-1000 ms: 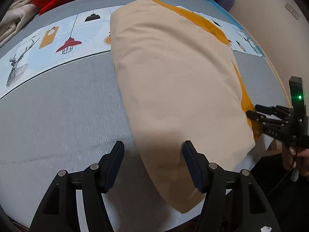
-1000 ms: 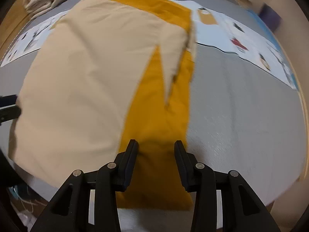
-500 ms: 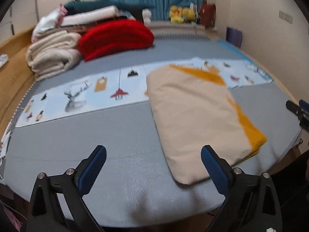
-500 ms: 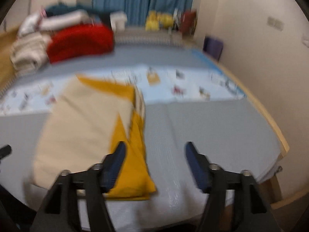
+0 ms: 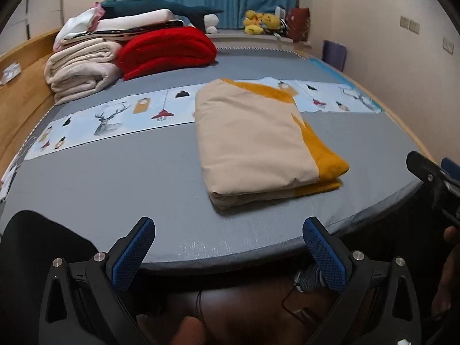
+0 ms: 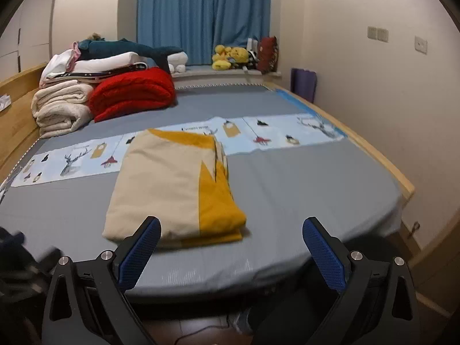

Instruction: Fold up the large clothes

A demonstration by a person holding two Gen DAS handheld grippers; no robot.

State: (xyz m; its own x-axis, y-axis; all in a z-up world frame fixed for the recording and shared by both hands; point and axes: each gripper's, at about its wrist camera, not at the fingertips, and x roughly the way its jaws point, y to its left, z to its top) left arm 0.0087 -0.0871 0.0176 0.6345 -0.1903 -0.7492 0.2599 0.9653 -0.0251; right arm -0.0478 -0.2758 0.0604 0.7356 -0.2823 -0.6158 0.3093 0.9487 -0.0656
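Left gripper (image 5: 228,254): a second ago low over the folded beige-and-mustard garment (image 5: 253,143), jaws partly apart astride its near corner. It has since pulled back off the bed edge (image 5: 258,254), jaws spread wide, nothing between them. Right gripper (image 6: 231,254): same finding; formerly narrow over the mustard panel, now wide apart and clear of the cloth. The garment now lies untouched.

A beige and mustard-yellow folded cloth (image 5: 253,143) lies mid-frame on a grey bed (image 5: 115,178); upper left, a red blanket (image 5: 166,49); blue curtain (image 6: 201,14) behind.
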